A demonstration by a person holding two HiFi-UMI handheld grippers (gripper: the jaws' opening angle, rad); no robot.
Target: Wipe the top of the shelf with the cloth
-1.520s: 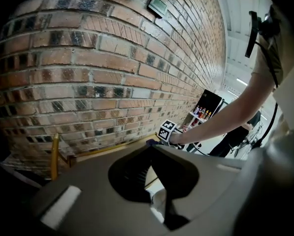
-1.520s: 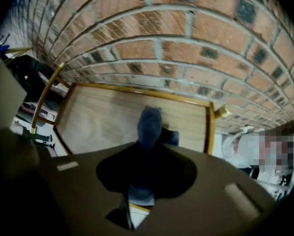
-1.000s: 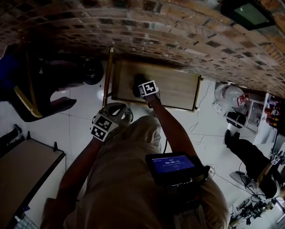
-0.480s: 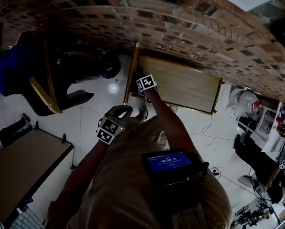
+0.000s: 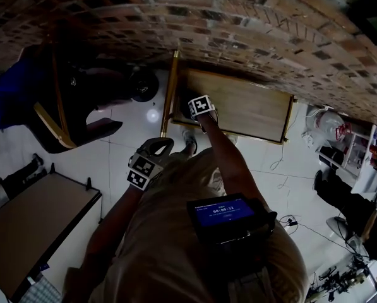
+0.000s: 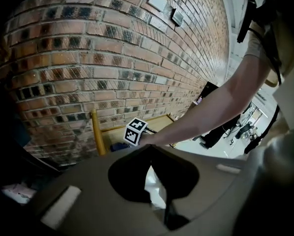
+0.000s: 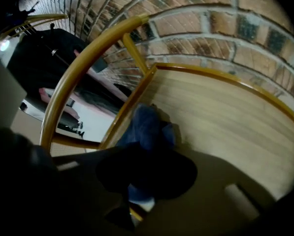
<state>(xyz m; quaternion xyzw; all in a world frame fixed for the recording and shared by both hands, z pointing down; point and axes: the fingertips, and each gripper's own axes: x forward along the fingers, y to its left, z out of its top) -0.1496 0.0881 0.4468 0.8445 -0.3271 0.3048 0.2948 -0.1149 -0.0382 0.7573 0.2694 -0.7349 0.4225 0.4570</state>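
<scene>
Atop smooth wooden shelf [image 7: 225, 122], crumpled blue cloth [image 7: 147, 126]

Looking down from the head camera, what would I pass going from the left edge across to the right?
Brown table top → left gripper → right gripper, shut on the blue cloth → bare stretch of the wooden shelf top.

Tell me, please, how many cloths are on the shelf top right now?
1: a blue cloth at the left end of the shelf top, gripped by the right gripper. No other shows.
</scene>
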